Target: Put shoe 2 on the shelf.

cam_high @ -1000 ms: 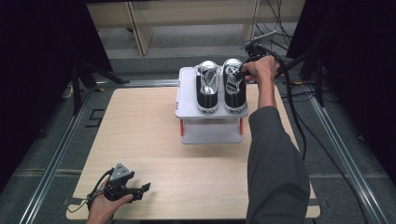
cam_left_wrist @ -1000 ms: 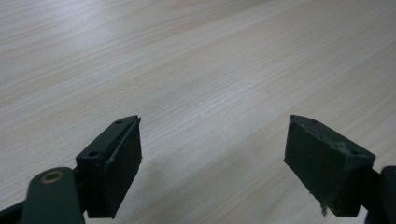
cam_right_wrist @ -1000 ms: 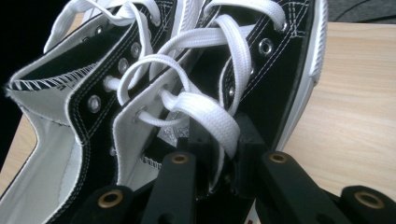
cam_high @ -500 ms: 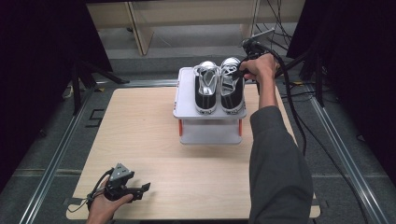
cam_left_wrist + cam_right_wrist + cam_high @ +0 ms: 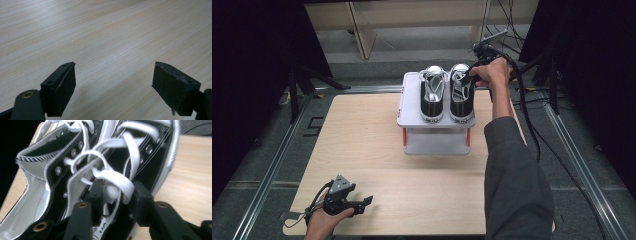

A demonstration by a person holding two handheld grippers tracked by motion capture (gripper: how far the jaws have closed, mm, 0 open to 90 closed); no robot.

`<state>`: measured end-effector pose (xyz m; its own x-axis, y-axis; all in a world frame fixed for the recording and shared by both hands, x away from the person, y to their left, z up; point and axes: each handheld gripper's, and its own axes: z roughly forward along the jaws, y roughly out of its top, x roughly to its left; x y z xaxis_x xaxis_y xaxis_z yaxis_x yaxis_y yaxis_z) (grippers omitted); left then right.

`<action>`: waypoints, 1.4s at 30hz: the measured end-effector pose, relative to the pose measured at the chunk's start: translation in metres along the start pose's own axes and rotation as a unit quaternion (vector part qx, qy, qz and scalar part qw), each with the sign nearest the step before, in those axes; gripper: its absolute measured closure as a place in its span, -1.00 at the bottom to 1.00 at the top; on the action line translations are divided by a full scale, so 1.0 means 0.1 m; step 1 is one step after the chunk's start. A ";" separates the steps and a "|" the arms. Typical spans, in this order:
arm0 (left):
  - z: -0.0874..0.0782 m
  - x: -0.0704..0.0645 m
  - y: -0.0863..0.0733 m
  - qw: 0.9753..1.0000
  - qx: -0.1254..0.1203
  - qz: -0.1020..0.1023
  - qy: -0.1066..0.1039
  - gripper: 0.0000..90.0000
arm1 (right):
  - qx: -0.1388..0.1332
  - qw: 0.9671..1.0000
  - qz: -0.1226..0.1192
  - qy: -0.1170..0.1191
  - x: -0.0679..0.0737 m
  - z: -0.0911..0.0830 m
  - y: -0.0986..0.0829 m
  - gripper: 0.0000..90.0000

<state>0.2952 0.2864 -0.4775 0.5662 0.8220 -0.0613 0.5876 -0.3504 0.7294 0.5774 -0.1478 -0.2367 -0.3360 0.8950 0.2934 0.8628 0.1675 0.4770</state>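
Observation:
Two black-and-white lace-up sneakers stand side by side on a small white rack (image 5: 434,142) at the far middle of the table. My right gripper (image 5: 469,75) is at the far end of the right sneaker (image 5: 461,100), beside the left sneaker (image 5: 432,95). In the right gripper view the gripper (image 5: 115,195) is shut on that sneaker (image 5: 75,170), pinching its tongue and a white lace (image 5: 117,181). My left gripper (image 5: 362,204) rests at the table's near left corner. It stands open (image 5: 113,85) with nothing between its fingers.
The wooden table (image 5: 362,140) has bare surface between the rack and the left gripper. A black cable (image 5: 524,110) trails from the right gripper off the right side. Metal rails run along both sides of the table, and a dark floor surrounds it.
The right hand has shifted slightly left and farther along the right sneaker, and the rack has nudged a little. The left gripper has not moved.

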 end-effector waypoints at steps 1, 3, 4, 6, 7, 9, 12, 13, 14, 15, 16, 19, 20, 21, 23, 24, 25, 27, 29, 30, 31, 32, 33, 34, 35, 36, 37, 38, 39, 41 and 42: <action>0.00 -0.01 0.00 1.000 0.001 -0.006 0.002 -0.59 | -0.011 1.000 -0.015 -0.003 0.05 -0.08 0.01 0.46; 0.00 0.00 0.00 1.000 -0.003 -0.001 0.000 -0.59 | -0.013 1.000 -0.021 0.000 0.06 -0.11 0.01 0.45; -0.01 0.01 0.00 1.000 0.005 0.006 0.002 -0.59 | -0.015 1.000 -0.025 -0.002 0.10 -0.16 0.02 0.44; -0.01 0.01 0.00 1.000 0.005 0.008 0.002 -0.59 | -0.021 0.999 -0.040 -0.003 0.15 -0.24 0.02 0.45; 0.02 -0.01 0.00 1.000 -0.002 -0.006 0.007 -0.59 | -0.031 0.998 -0.045 0.003 0.21 -0.31 0.03 0.47; 0.02 -0.02 -0.01 1.000 0.001 -0.012 0.008 -0.59 | -0.036 0.998 -0.052 0.011 0.27 -0.35 0.03 0.47; 0.02 -0.02 0.00 1.000 0.002 -0.012 0.009 -0.59 | -0.034 0.998 -0.054 0.022 0.32 -0.34 0.03 0.51; 0.02 -0.02 -0.01 1.000 0.002 -0.011 0.009 -0.59 | -0.033 0.998 -0.053 0.026 0.36 -0.32 0.03 0.52; 0.02 -0.02 -0.01 1.000 0.002 -0.012 0.009 -0.59 | -0.026 0.998 -0.054 0.022 0.38 -0.29 0.04 0.53; 0.02 -0.01 -0.01 1.000 0.001 -0.013 0.009 -0.59 | -0.019 0.998 -0.056 0.013 0.41 -0.19 0.04 0.55; 0.02 -0.01 -0.01 1.000 0.001 -0.013 0.009 -0.59 | -0.019 0.998 -0.056 0.013 0.41 -0.19 0.04 0.55; 0.01 -0.01 -0.01 1.000 -0.004 -0.014 0.008 -0.59 | 0.000 0.999 -0.046 -0.005 0.45 -0.04 0.07 0.58; 0.01 -0.01 -0.01 1.000 -0.003 -0.013 0.007 -0.59 | 0.000 0.999 -0.046 -0.005 0.45 -0.04 0.07 0.58; 0.01 -0.01 0.00 1.000 -0.001 -0.011 0.006 -0.59 | 0.012 0.999 -0.035 -0.014 0.48 0.03 0.08 0.56; 0.01 -0.02 -0.01 1.000 -0.002 -0.015 0.007 -0.59 | 0.016 0.999 -0.032 -0.020 0.48 0.10 0.08 0.61; 0.01 -0.02 -0.01 1.000 -0.002 -0.015 0.007 -0.59 | 0.016 0.999 -0.032 -0.020 0.48 0.10 0.08 0.61; 0.00 -0.01 0.00 1.000 -0.002 -0.012 0.008 -0.59 | 0.019 0.999 -0.029 -0.025 0.49 0.14 0.09 0.75; 0.00 -0.01 0.00 1.000 -0.002 -0.012 0.008 -0.59 | 0.021 0.999 -0.034 -0.029 0.50 0.14 0.09 0.87; 0.00 -0.02 0.00 1.000 -0.003 -0.014 0.007 -0.59 | 0.018 0.998 -0.043 -0.033 0.49 0.12 0.09 0.91; 0.00 -0.02 0.00 1.000 -0.003 -0.014 0.007 -0.59 | 0.018 0.998 -0.043 -0.033 0.49 0.12 0.09 0.91; 0.00 -0.02 0.00 1.000 -0.003 -0.014 0.006 -0.59 | 0.012 0.998 -0.052 -0.029 0.48 0.12 0.08 0.91; 0.01 -0.02 0.00 1.000 -0.003 -0.013 0.007 -0.59 | 0.013 0.998 -0.052 -0.030 0.49 0.12 0.08 0.91; 0.01 -0.01 -0.01 1.000 0.000 -0.008 0.006 -0.59 | 0.015 0.998 -0.050 -0.031 0.50 0.12 0.08 0.91; 0.01 0.00 -0.01 1.000 0.000 -0.006 0.006 -0.59 | 0.011 0.998 -0.063 -0.026 0.48 0.13 0.07 0.91; 0.02 -0.01 -0.01 1.000 0.001 -0.013 0.007 -0.59 | 0.005 0.997 -0.072 -0.021 0.49 0.12 0.07 0.91; 0.02 -0.01 -0.01 1.000 0.001 -0.013 0.007 -0.59 | 0.005 0.997 -0.072 -0.021 0.49 0.12 0.07 0.91; 0.02 -0.02 -0.01 1.000 0.001 -0.012 0.007 -0.59 | 0.000 0.997 -0.074 -0.021 0.49 0.13 0.08 0.91; 0.02 -0.02 -0.01 1.000 0.002 -0.012 0.007 -0.59 | 0.003 0.997 -0.072 -0.016 0.50 0.12 0.08 0.91; 0.02 -0.01 -0.01 1.000 0.002 -0.012 0.008 -0.59 | 0.001 0.997 -0.075 -0.016 0.49 0.13 0.09 0.91; 0.02 -0.01 -0.01 1.000 0.002 -0.015 0.007 -0.59 | 0.000 0.998 -0.062 -0.021 0.50 0.13 0.08 0.91; 0.02 -0.01 -0.01 1.000 0.002 -0.012 0.008 -0.59 | 0.002 0.998 -0.067 -0.015 0.50 0.13 0.08 0.90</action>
<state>0.2951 0.2850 -0.4790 0.5431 0.8369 -0.0683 0.6027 -0.3320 0.7256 0.5725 -0.0969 -0.2287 -0.4371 0.8763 0.2026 0.8125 0.2881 0.5069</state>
